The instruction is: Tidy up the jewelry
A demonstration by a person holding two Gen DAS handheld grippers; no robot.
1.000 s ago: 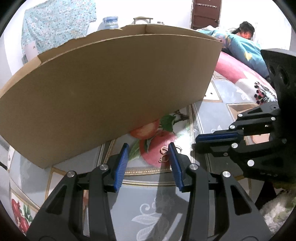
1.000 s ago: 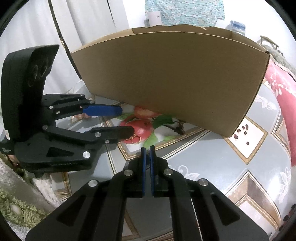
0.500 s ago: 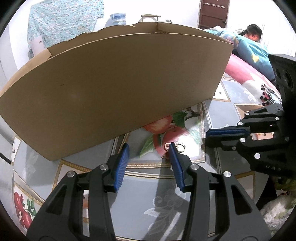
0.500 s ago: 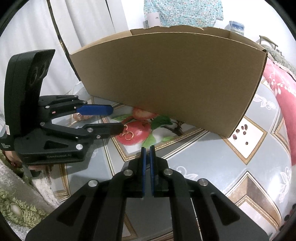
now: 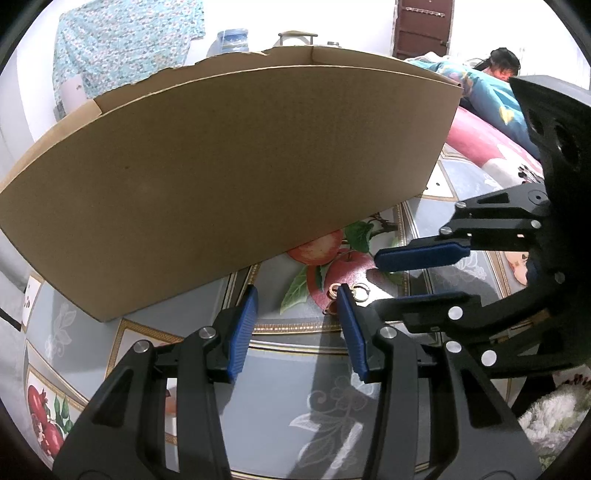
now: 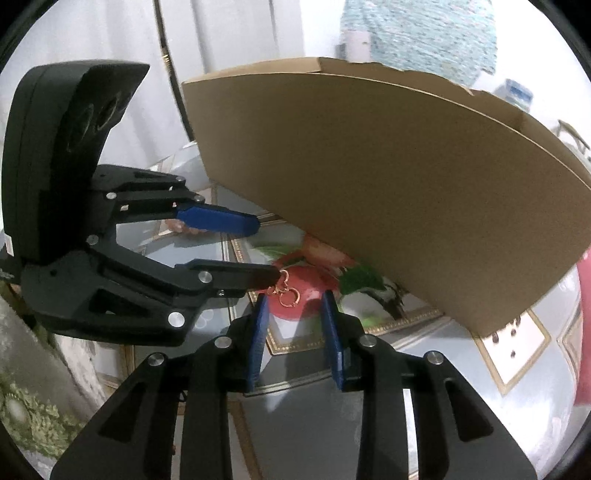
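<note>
- Left wrist view: the surface (image 5: pixel 325 373) wears a glossy cloth, grey-blue panels with gold borders and a printed apple picture at centre. At 12 o'clock a big cardboard box (image 5: pixel 229 177) stands on it; only the outer wall and torn rim show, the inside is hidden.
- Behind, at 11 o'clock, a floral cloth (image 5: pixel 125 44) hangs on a white wall; a brown door (image 5: pixel 421 26) is at 1 o'clock, and a person (image 5: pixel 502 66) lies under a blue blanket at 2 o'clock.
- No readable writing shows.
- The left gripper (image 5: pixel 295 314) stands partly open with nothing between its blue pads. The gold earrings (image 5: pixel 354 291) lie on the apple print, just past its right fingertip, whether touching it cannot be told.
- The right gripper (image 5: pixel 399 277) reaches in from 3 o'clock, its fingers parted.
- Right wrist view: the box (image 6: pixel 399 199) fills 1 o'clock; white curtains (image 6: pixel 110 33) hang at 10 o'clock.
- The right gripper (image 6: pixel 295 306) has just been opening; its pads are apart and press on nothing, with the earrings (image 6: pixel 286 293) lying on the surface just ahead between the tips.
- The left gripper (image 6: pixel 266 251) comes in from 9 o'clock, its lower fingertip beside the earrings.
</note>
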